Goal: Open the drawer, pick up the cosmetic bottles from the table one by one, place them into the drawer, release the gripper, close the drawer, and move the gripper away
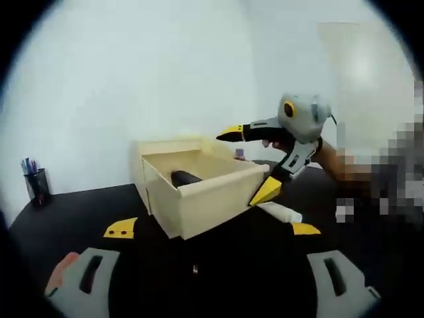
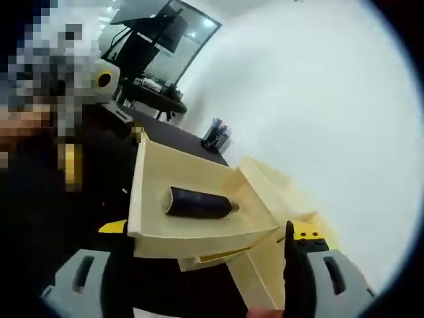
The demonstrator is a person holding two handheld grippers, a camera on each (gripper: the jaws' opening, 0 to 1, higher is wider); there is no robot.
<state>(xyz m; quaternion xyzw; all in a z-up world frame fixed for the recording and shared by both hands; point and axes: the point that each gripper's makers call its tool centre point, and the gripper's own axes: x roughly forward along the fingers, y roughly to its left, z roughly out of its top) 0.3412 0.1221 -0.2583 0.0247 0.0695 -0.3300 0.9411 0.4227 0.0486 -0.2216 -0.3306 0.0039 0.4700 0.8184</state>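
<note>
We see a black table [image 1: 79, 212] in the left gripper view, with a pale wooden drawer box [image 1: 199, 189] standing on it. The drawer [image 2: 192, 199] is pulled out; in the right gripper view we look down into it.

One dark bottle [image 2: 199, 202] lies on its side on the drawer floor, cap end toward the back wall. From the left gripper view it shows as a dark bottle end above the front panel.

A white bottle [image 1: 279, 212] lies on the table just beside the drawer's right front corner, near the lower jaw of the right gripper.

The right gripper [image 1: 248, 162], seen from the left gripper view, hangs over the drawer's right side with its yellow-tipped jaws spread wide and nothing between them. In its own view the jaw tips straddle the drawer front.

The left gripper [image 1: 212, 228] has its jaws wide apart and holds nothing; it sits well short of the drawer front.

A pen cup [image 1: 36, 182] stands at the far left table edge, against the white wall.
</note>
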